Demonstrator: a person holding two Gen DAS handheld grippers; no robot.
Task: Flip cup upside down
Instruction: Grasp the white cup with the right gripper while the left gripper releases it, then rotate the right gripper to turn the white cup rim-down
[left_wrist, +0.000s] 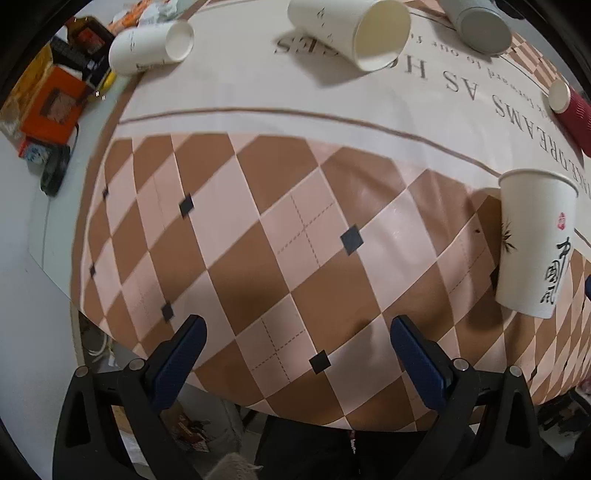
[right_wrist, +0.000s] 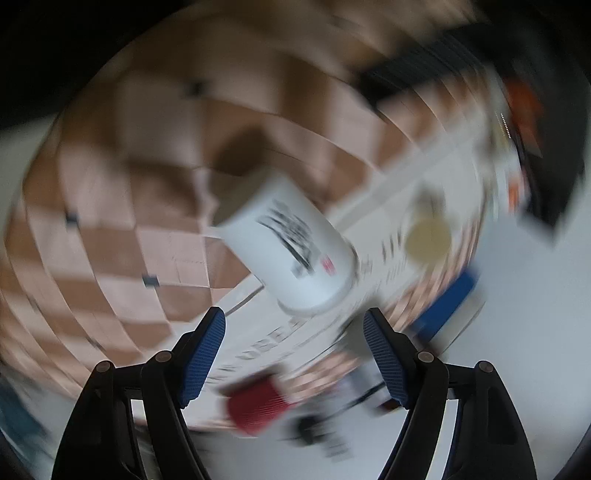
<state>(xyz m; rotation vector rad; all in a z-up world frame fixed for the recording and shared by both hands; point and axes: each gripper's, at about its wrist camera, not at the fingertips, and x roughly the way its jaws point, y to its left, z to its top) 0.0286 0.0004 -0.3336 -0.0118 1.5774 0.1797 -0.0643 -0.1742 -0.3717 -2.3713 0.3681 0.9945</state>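
Checkered tablecloth (left_wrist: 280, 236) — printed cup (left_wrist: 535, 243) upright near right edge; left gripper (left_wrist: 297, 332), right gripper (right_wrist: 294, 323) — both spread, empty.

A brown-and-pink diamond pattern is shown on the tablecloth (left_wrist: 280, 236); black calligraphy is printed on the white cup (left_wrist: 535, 243).

- printed cup (left_wrist: 535, 243) on the tablecloth (left_wrist: 258, 236), ahead-right of left gripper (left_wrist: 295, 354)
- two cups (left_wrist: 349, 31) (left_wrist: 149, 46) on their sides far ahead
- boxes (left_wrist: 51, 107) ahead-left, off the cloth
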